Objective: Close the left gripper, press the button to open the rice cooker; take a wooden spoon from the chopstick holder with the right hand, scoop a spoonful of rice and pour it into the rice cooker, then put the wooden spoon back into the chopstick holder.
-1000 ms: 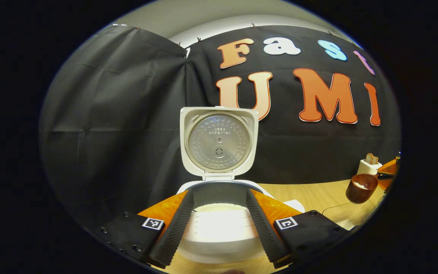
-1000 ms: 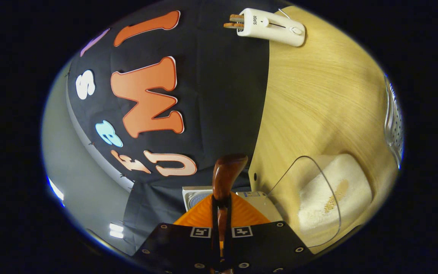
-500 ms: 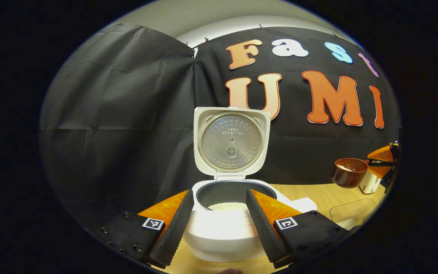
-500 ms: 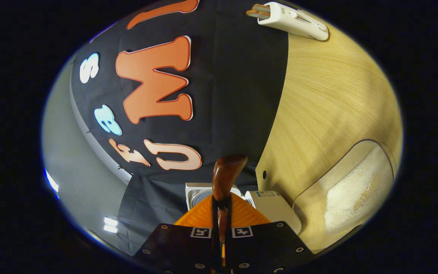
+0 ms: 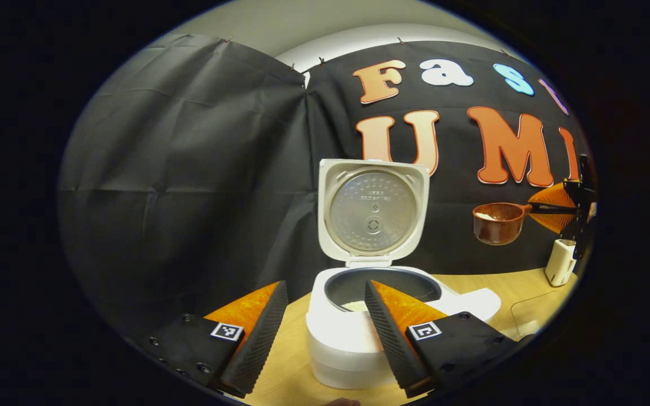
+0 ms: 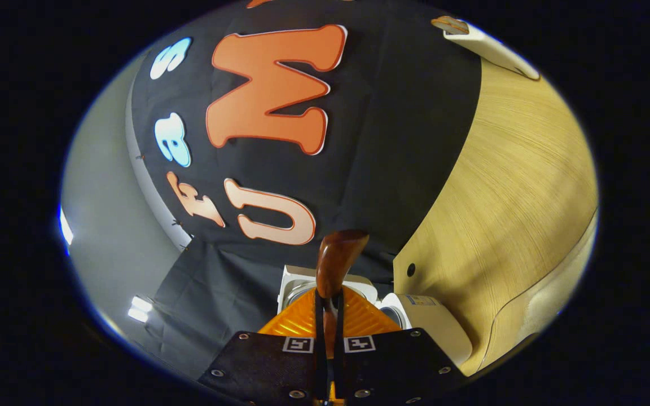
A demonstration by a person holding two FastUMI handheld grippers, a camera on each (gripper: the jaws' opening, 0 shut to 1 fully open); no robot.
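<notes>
Rice cooker (image 5: 359, 332): lid up, on my table (image 5: 285, 366), rice inside.
Left gripper (image 5: 320, 332): jaws apart, empty.
Right gripper (image 6: 328, 316): clamped on my wooden spoon (image 5: 497, 223), rice-loaded, aloft right of the cooker.
Chopstick holder (image 5: 560, 262): far right.

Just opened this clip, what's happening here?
A person is working with a tool in each hand. The rice cooker stands on the wooden table with its lid up and some rice inside. The right tool is shut on the wooden spoon, holding its bowl, loaded with rice, in the air to the right of the cooker. The left tool hangs open near the cooker. The chopstick holder stands farther right.
</notes>
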